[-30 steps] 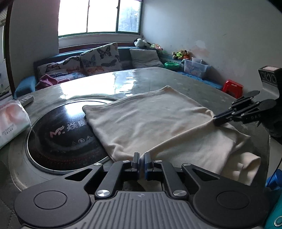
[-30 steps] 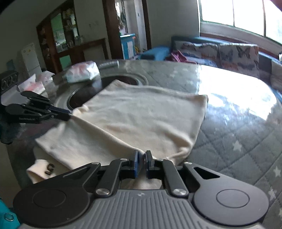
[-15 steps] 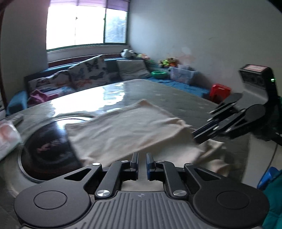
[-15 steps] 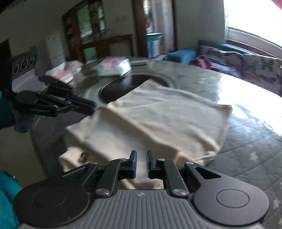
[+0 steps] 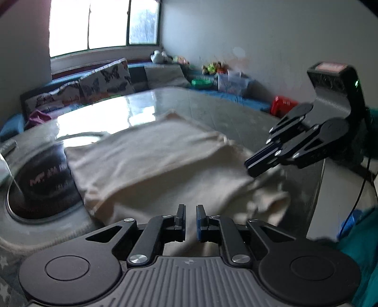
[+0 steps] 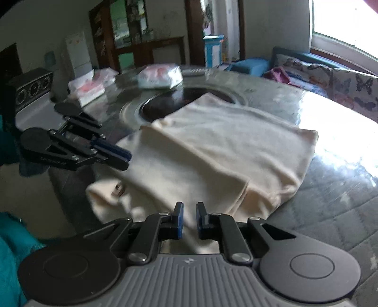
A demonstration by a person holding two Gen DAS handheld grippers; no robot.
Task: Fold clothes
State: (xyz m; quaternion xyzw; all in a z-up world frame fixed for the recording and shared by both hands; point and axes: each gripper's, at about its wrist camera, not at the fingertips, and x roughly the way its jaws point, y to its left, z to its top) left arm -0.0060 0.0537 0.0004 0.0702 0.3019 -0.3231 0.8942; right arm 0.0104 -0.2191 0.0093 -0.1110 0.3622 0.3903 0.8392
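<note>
Now both grippers, left (image 5: 190, 218) & right (image 6: 189, 218), jaws narrowly parted, let go of cream garment (image 6: 226, 151); pulled back.

Motion blur smears the cream garment (image 5: 165, 160), and the small mark (image 6: 117, 190) on its sleeve is unreadable.

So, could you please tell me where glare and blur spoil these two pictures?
Left wrist view: window light glares off the tabletop, and the cream garment and right gripper are motion-blurred. Right wrist view: the window is blown out, glare whitens the table's right side, and the garment's near edge is smeared; the fisheye bends both.
</note>
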